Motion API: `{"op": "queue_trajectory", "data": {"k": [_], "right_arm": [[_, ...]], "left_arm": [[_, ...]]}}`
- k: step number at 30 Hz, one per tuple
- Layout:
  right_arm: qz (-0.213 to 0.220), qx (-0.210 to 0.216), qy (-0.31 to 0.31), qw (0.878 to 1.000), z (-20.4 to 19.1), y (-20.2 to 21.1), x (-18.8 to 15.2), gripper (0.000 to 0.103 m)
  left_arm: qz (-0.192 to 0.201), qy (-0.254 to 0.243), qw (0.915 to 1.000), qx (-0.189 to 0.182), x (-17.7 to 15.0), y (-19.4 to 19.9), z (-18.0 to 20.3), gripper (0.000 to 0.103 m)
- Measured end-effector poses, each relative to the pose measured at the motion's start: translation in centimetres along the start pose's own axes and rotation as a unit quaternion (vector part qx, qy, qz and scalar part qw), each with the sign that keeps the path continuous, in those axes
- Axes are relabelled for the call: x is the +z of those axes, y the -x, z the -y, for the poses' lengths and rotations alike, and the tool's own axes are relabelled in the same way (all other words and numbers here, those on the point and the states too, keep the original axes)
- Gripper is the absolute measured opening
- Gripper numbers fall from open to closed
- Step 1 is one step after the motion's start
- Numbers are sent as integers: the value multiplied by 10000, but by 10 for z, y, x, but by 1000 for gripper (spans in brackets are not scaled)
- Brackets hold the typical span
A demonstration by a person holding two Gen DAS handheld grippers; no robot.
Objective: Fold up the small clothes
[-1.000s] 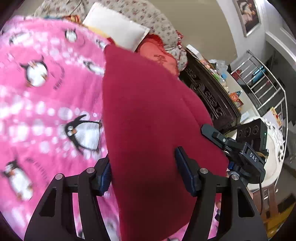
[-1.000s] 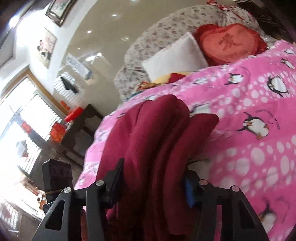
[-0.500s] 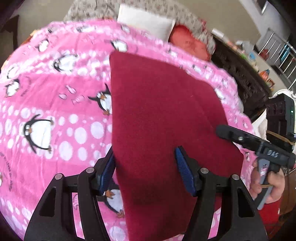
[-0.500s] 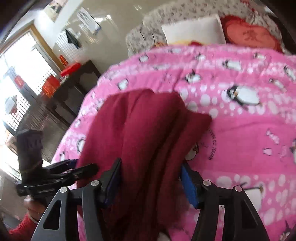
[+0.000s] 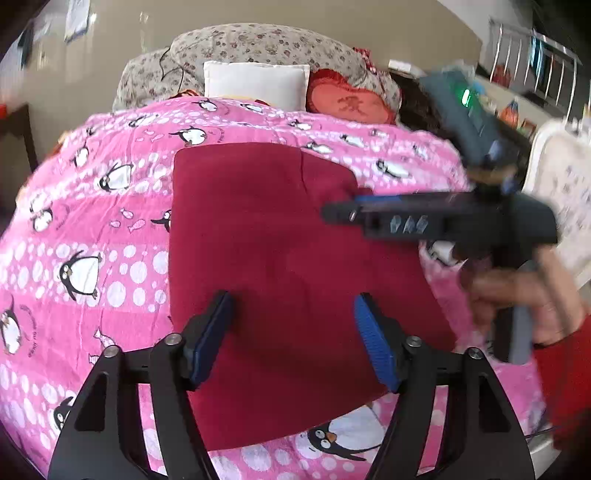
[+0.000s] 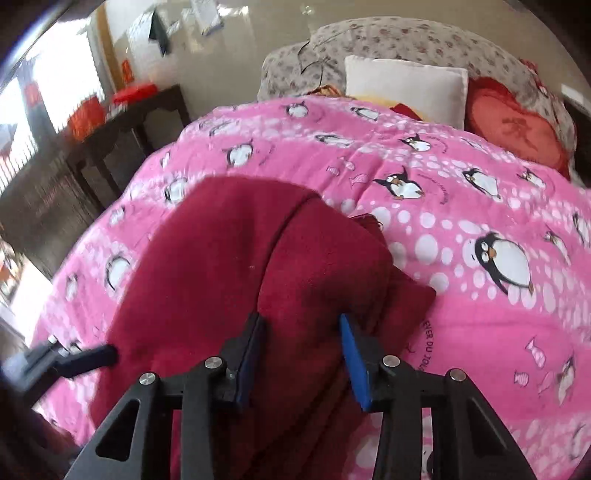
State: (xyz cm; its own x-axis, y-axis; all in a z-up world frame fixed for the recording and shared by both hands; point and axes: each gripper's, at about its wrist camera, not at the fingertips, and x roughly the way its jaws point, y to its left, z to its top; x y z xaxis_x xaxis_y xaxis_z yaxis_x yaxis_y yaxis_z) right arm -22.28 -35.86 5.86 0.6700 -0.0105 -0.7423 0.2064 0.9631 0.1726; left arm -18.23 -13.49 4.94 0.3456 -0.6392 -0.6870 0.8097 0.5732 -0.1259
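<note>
A dark red fleece garment [image 5: 280, 266] lies on a pink penguin-print bedspread [image 5: 92, 229] as the left gripper [image 5: 291, 339] just widened and the right gripper [image 6: 301, 354], just narrowing, straddles a raised fold that risks slumping if released unevenly.

- You get bright daylight from the window [image 6: 22, 110], which blows out to white at the right wrist view's left edge.
- Your right gripper [image 5: 436, 221] and hand [image 5: 517, 302] smear with motion blur in the left wrist view.
- The ceiling [image 6: 295, 14] carries small glare spots.
- A soft shadow darkens the cloth [image 6: 314, 295] ahead of the jaws.
- Both fisheye views bend the bedspread [image 5: 92, 240] and fade to black corners.
</note>
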Motion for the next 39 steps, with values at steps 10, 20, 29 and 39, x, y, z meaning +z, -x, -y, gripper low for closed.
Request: {"op": "queue_trajectory", "data": {"k": [10,20,29,39], "right_arm": [[-34,-168,422,9990,-24,31,-42,41],[433,323,51,9985,-30,69,-65,42],[525,190,12,9984,-47,78,-72,51],[863,-118,109,9961,-75,123,-81,51]], "left_arm": [[87,163,9998,107,-9,10,-6,76],[404,441,9960,658,-11,40,-28,76],[709,543,9912,973,-15,51,-27,76],[1010,644,9870,1067,-6,57,-28,76]]}}
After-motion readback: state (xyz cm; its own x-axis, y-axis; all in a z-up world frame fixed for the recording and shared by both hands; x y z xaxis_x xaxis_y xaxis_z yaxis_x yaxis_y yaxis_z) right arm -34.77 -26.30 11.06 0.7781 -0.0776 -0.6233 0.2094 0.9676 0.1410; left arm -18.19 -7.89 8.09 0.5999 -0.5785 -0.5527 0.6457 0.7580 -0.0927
